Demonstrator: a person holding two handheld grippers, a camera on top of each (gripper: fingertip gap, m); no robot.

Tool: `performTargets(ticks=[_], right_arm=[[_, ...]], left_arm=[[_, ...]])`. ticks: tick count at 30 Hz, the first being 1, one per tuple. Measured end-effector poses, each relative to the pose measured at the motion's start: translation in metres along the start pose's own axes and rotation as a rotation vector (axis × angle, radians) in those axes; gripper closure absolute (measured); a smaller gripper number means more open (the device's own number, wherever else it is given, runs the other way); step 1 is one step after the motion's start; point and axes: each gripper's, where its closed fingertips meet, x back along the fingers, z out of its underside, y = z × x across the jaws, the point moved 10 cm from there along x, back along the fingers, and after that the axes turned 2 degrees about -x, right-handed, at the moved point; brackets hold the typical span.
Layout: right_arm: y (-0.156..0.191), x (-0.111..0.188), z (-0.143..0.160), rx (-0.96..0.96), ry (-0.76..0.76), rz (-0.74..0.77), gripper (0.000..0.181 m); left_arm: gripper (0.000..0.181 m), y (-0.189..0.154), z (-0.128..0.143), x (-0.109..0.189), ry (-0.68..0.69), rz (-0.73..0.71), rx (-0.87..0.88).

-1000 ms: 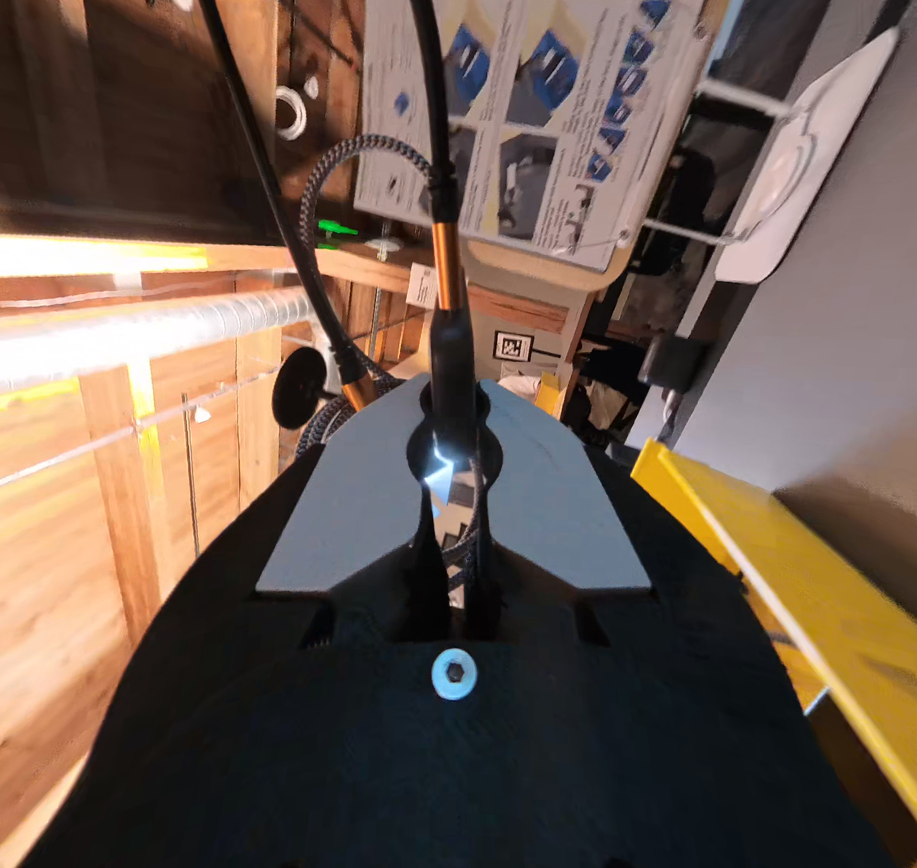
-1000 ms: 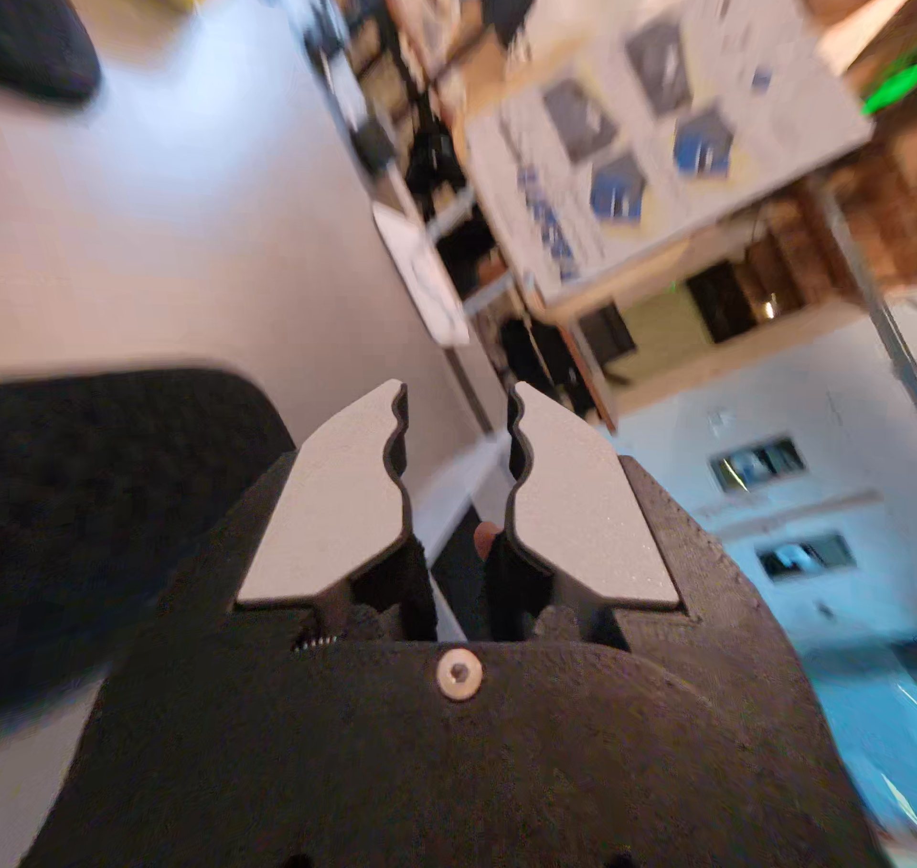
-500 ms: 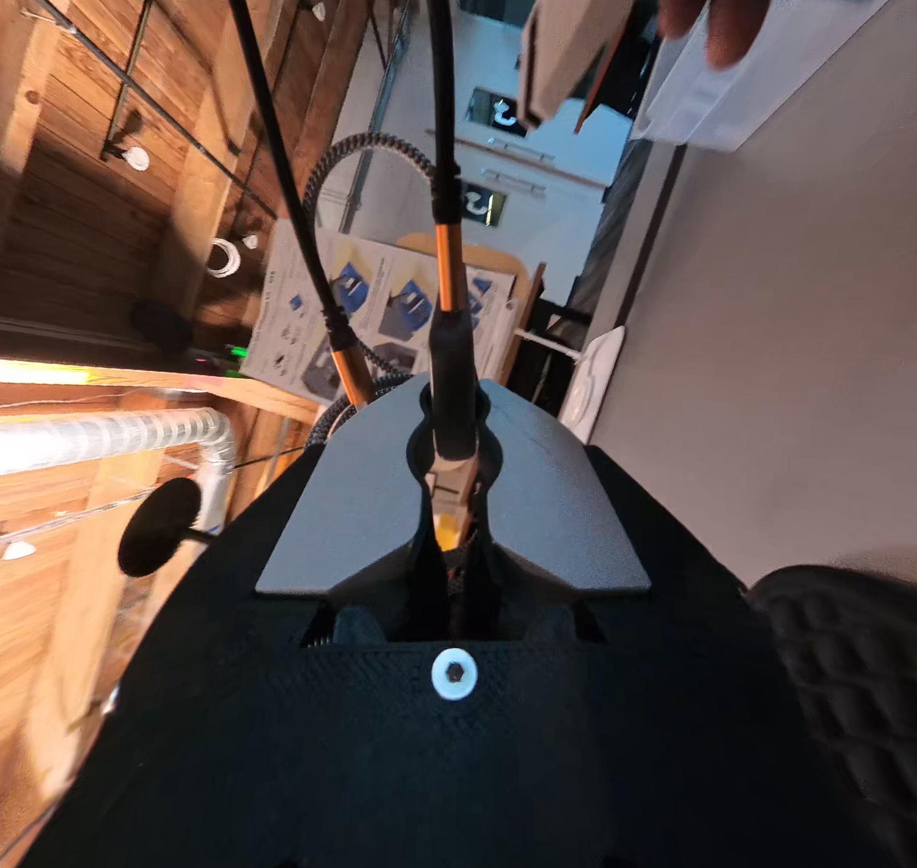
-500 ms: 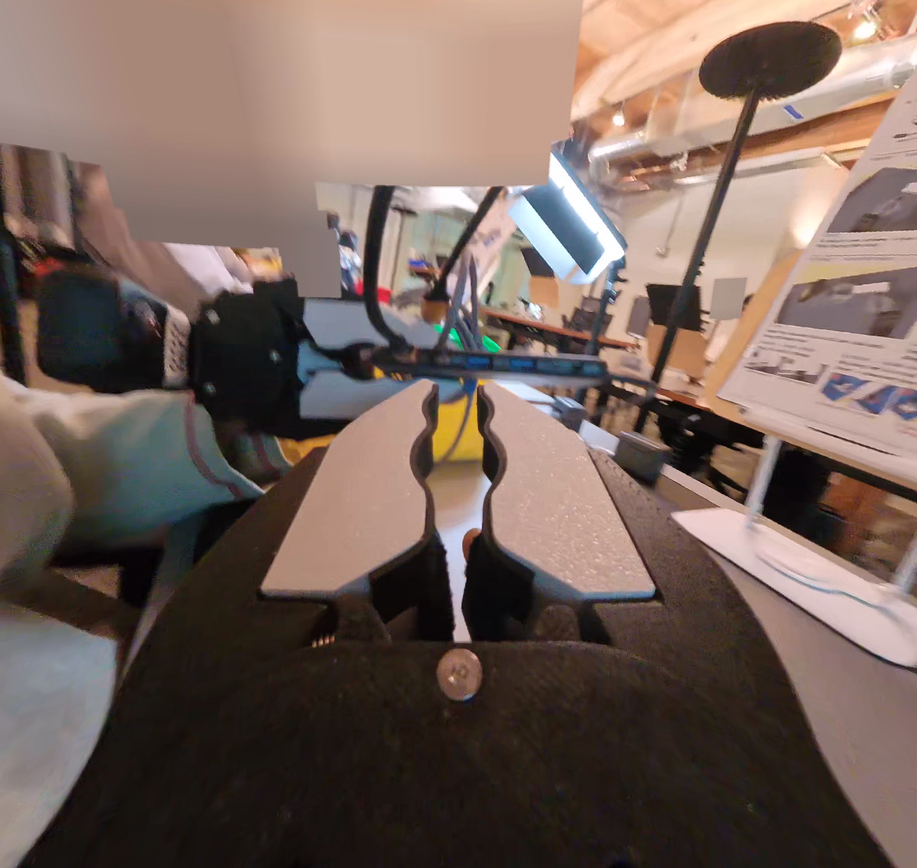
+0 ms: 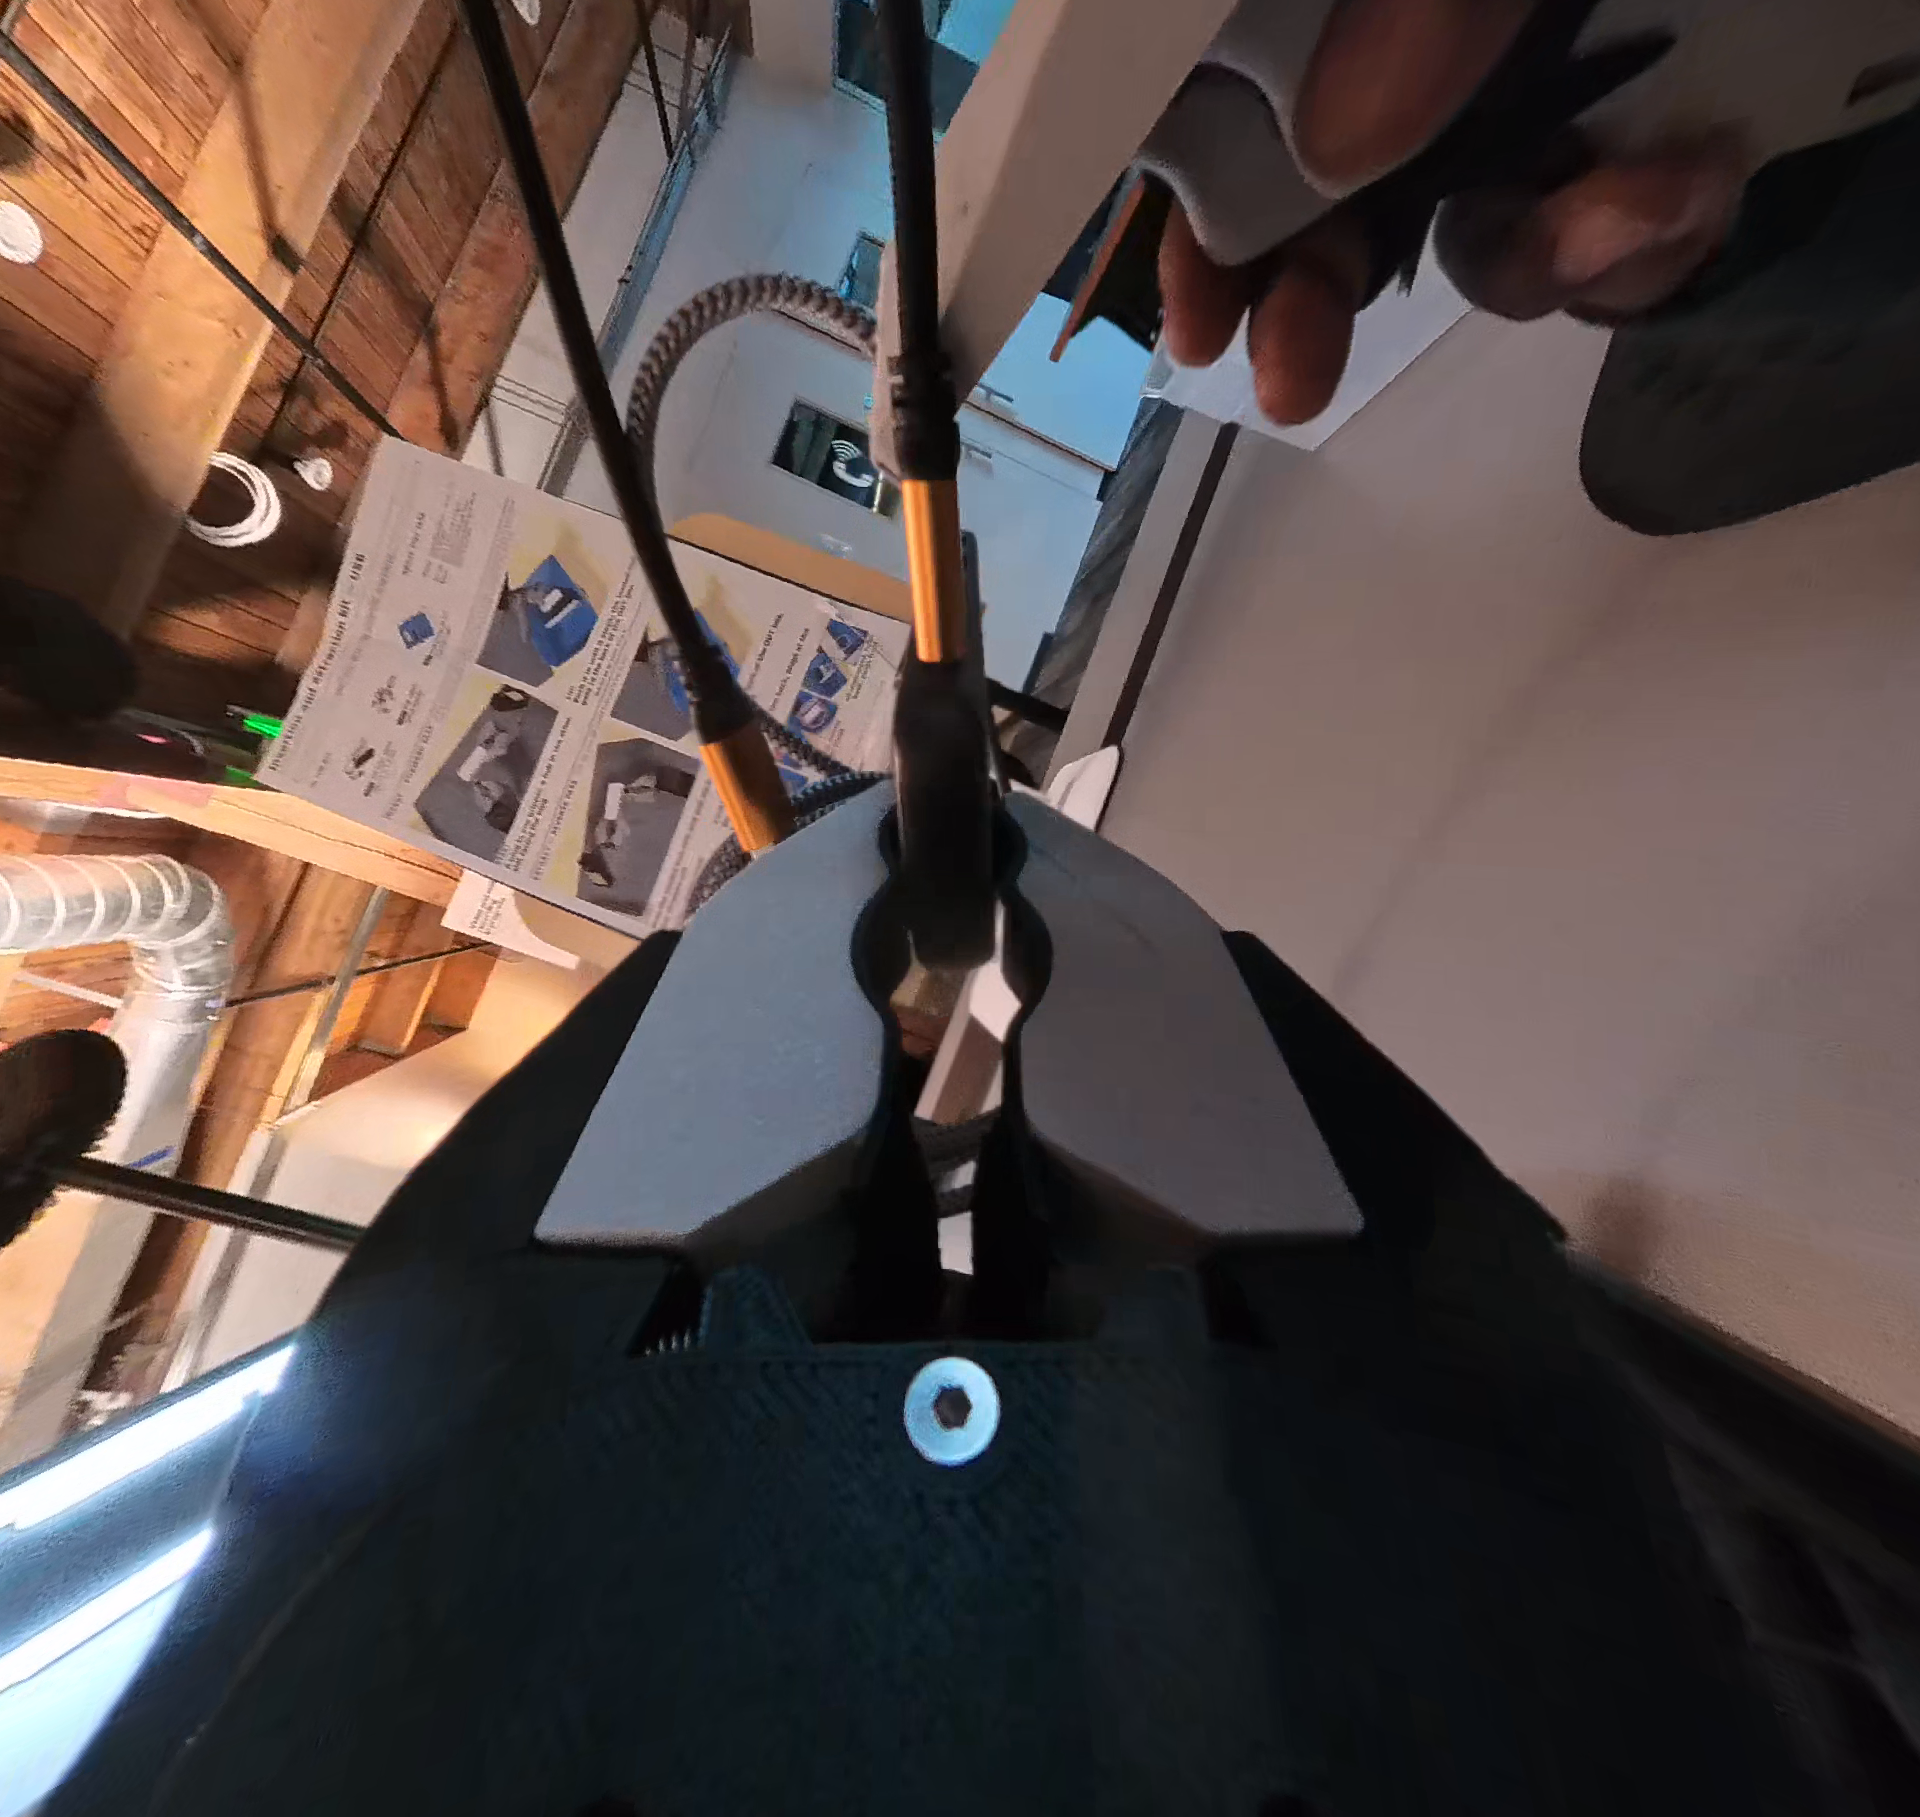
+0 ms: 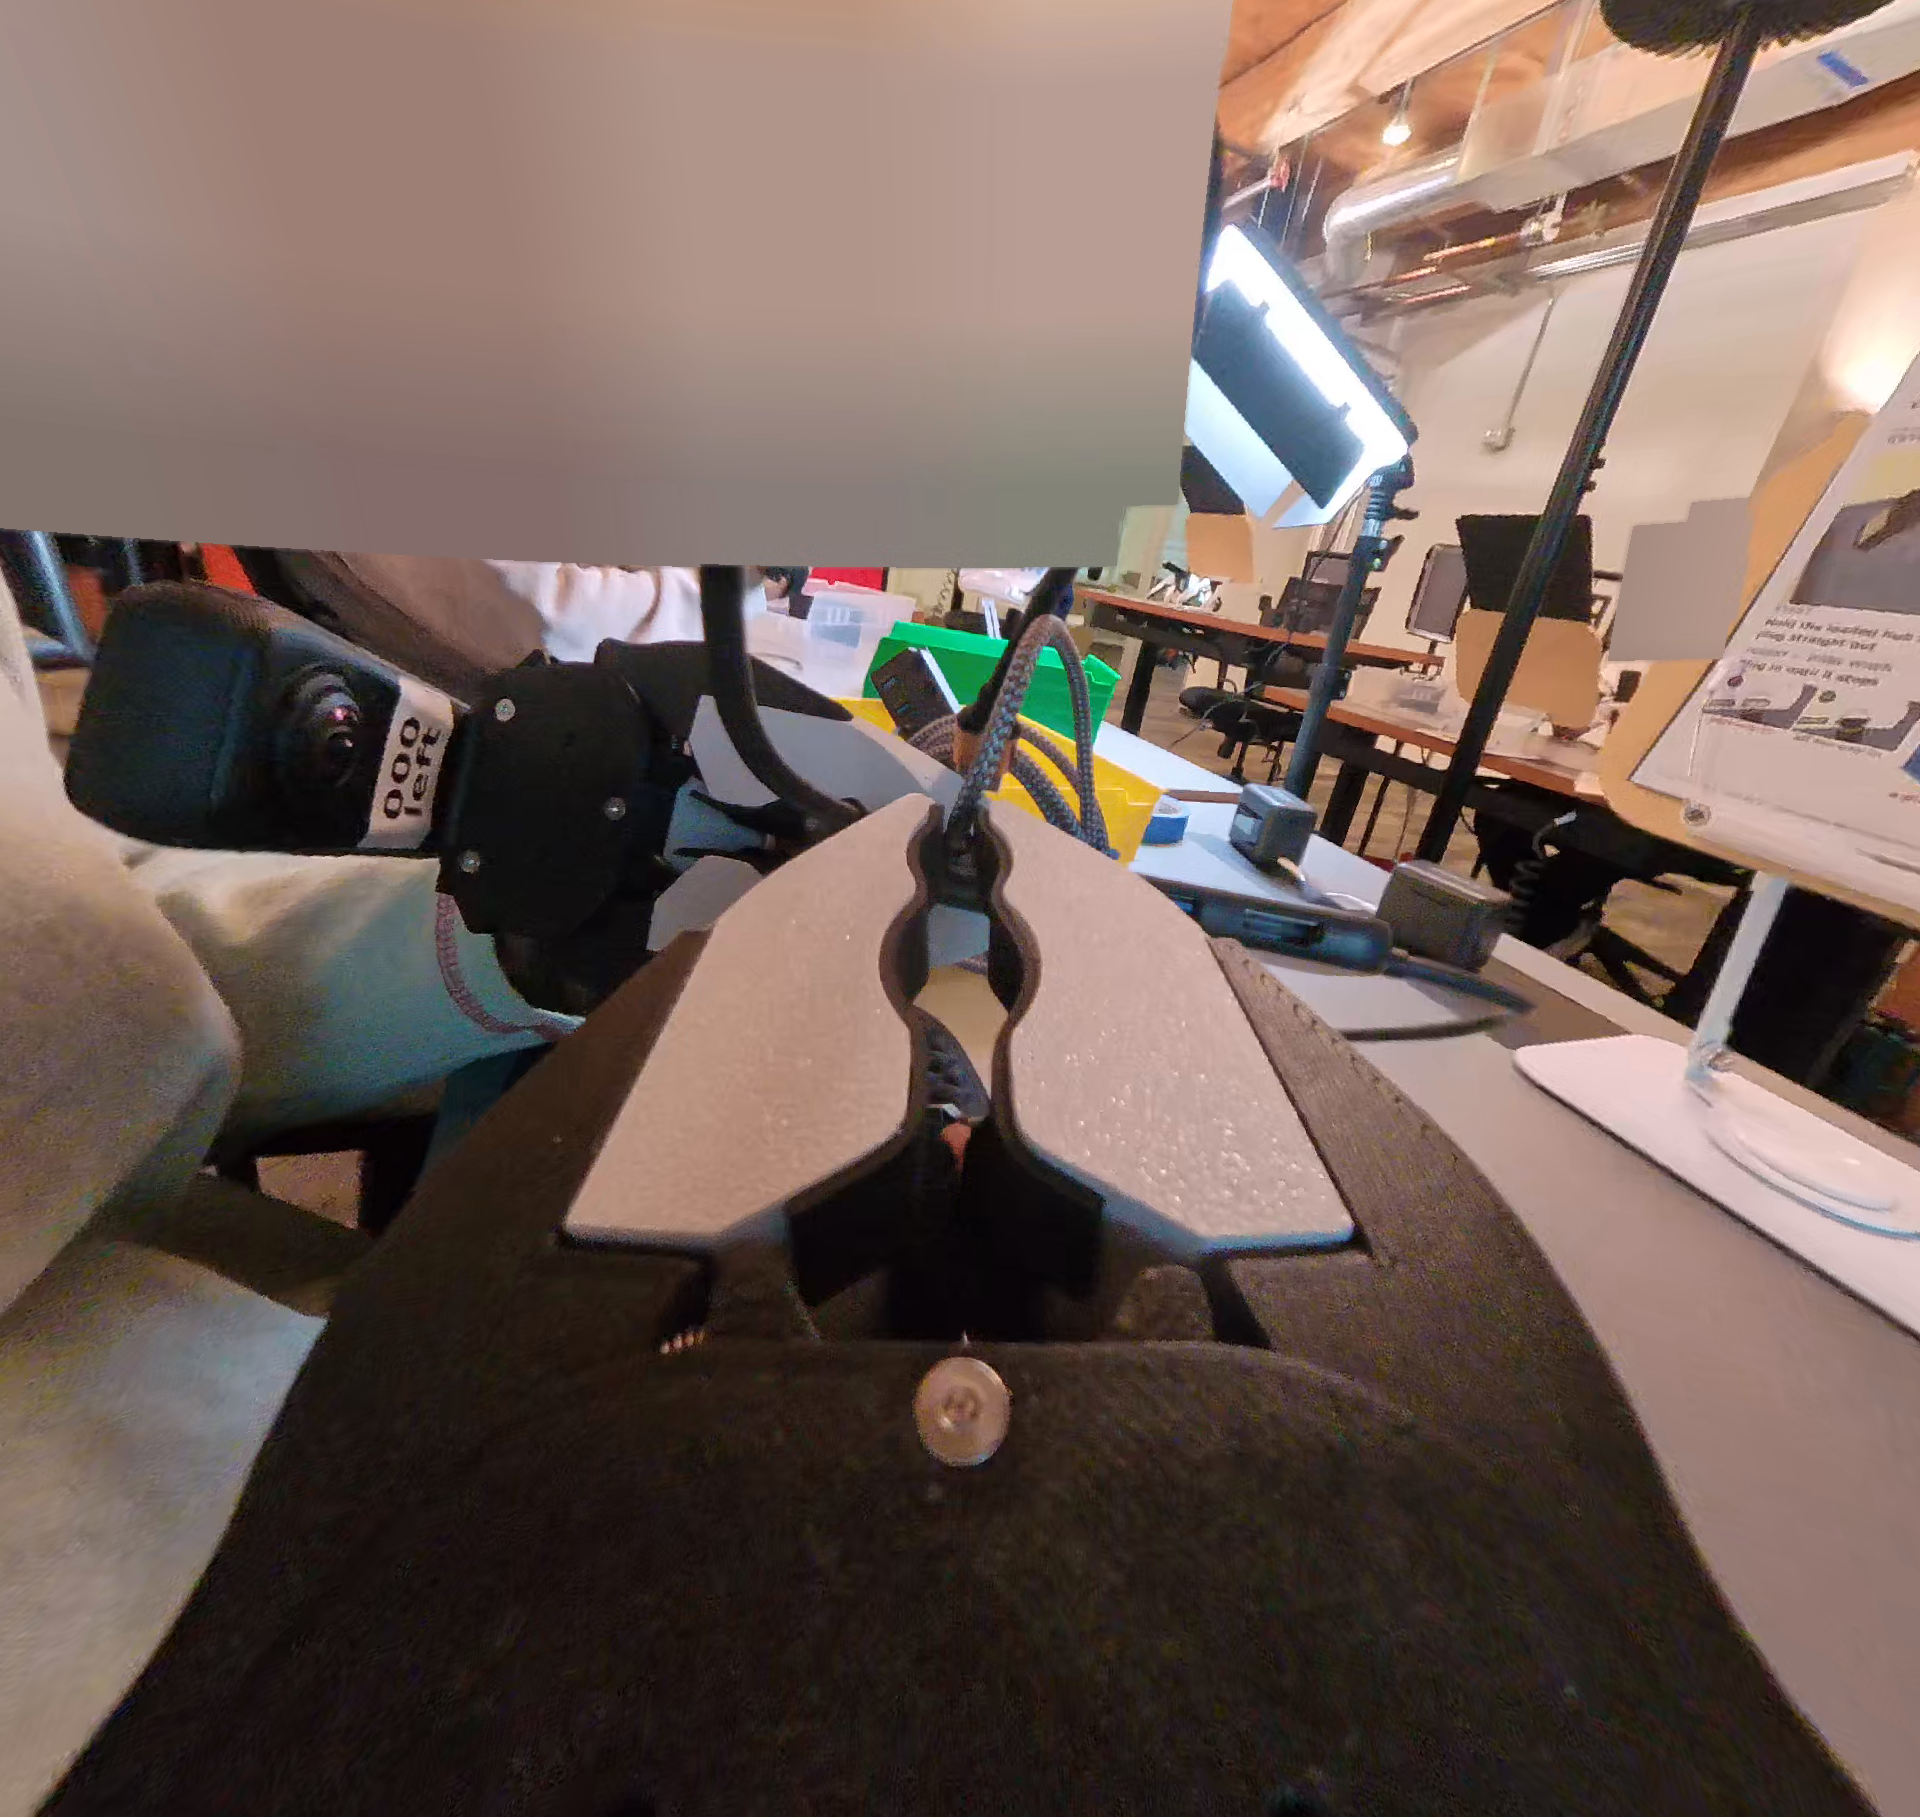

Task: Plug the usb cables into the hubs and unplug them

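Your left tool (image 5: 951, 920) is clamped on a black plug (image 5: 940, 811), long axis in line with its fingers. Your right tool (image 6: 961, 894) grips a braided cable (image 6: 1013, 707) just beside it, both raised above the worktop (image 6: 1714, 1352).

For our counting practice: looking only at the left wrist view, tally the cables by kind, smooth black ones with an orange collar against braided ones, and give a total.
smooth black cable: 2
braided cable: 1
Total: 3
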Motion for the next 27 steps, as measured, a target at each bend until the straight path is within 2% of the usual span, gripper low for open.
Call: performTargets(ticks=[3,6,12,13,14,16,19,22,24,25,27], right_arm=[[0.001,-0.003,-0.008,0.12,0.033,0.017,0.175],[0.0,-0.007,-0.017,0.188,0.047,0.021,0.178],[-0.014,-0.003,-0.027,0.135,-0.029,0.038,0.178],[-0.016,-0.002,-0.028,0.118,-0.03,0.051,0.178],[-0.018,-0.002,-0.028,0.103,-0.026,0.06,0.178],[-0.018,-0.004,-0.026,0.07,-0.011,0.067,0.177],[-0.016,-0.012,-0.021,-0.007,0.009,0.039,0.178],[-0.014,-0.018,-0.016,-0.1,0.012,-0.004,0.179],[-0.013,-0.021,-0.015,-0.14,0.018,-0.019,0.179],[-0.012,-0.022,-0.014,-0.144,0.027,-0.012,0.179],[-0.012,-0.022,-0.013,-0.088,0.082,0.04,0.179]], left_arm=[[0.168,-0.001,0.001,-0.001,-0.032,0.029,0.117],[0.165,-0.003,0.001,-0.004,-0.107,0.111,0.335],[0.149,-0.003,0.013,-0.009,-0.352,0.354,1.012],[0.147,-0.004,0.016,-0.01,-0.38,0.357,1.099],[0.147,-0.005,0.018,-0.012,-0.385,0.33,1.127],[0.147,-0.008,0.016,-0.013,-0.374,0.256,1.035],[0.146,-0.011,0.005,-0.014,-0.412,0.222,0.934],[0.15,-0.01,0.006,-0.017,-0.474,0.247,1.065],[0.165,-0.009,0.008,-0.018,-0.507,0.282,1.129],[0.168,-0.01,0.009,-0.018,-0.507,0.291,1.133],[0.168,-0.011,0.009,-0.02,-0.417,0.29,1.117]])
